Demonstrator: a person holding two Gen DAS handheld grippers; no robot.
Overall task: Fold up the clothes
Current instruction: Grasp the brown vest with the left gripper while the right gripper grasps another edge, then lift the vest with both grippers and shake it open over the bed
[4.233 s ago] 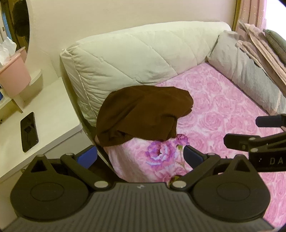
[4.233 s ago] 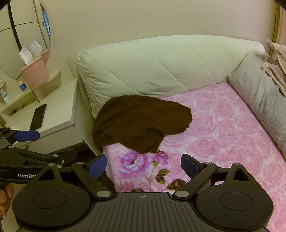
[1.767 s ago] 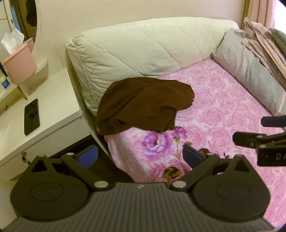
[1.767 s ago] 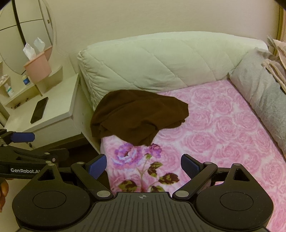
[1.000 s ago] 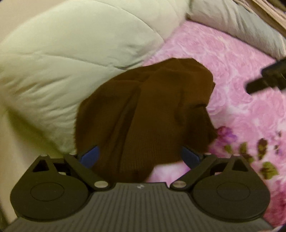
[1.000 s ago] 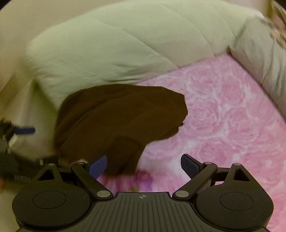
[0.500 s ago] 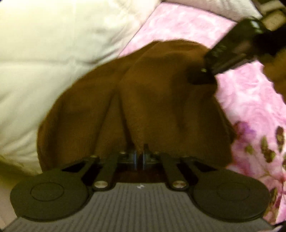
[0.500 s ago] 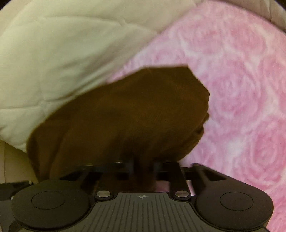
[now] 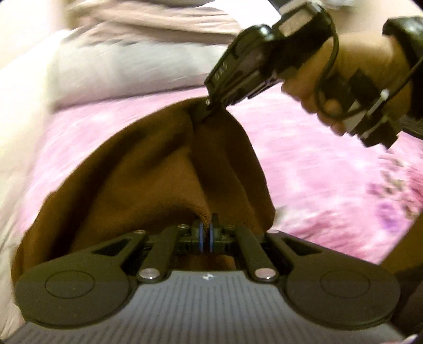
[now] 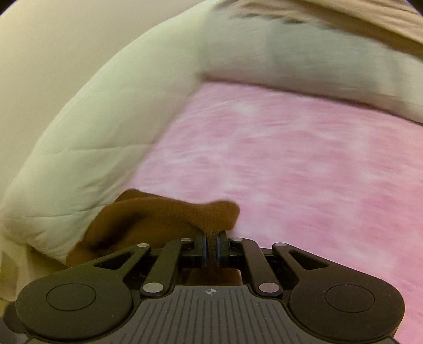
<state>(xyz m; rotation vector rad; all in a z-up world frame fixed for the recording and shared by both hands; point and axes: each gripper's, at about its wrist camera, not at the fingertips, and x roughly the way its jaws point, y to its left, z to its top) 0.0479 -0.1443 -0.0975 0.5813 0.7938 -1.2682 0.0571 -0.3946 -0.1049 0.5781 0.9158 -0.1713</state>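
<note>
A brown knitted garment (image 9: 148, 169) lies bunched on the pink rose-print bed sheet (image 9: 304, 164). My left gripper (image 9: 205, 232) is shut on its near edge, with brown cloth pinched between the blue pads. My right gripper (image 9: 205, 113) shows in the left wrist view, held by a hand, with its tips pinching the garment's far edge. In the right wrist view my right gripper (image 10: 211, 247) is shut on a fold of the brown garment (image 10: 148, 219), lifted a little off the sheet (image 10: 290, 158).
A cream quilted headboard cushion (image 10: 92, 127) runs along the left of the bed. A grey pillow (image 10: 304, 58) lies along the far side, with beige cloth (image 10: 343, 16) above it. The frames are blurred by motion.
Both grippers came in from open to shut on the brown garment. Since half a second ago they have turned and drawn the cloth out toward the middle of the bed.
</note>
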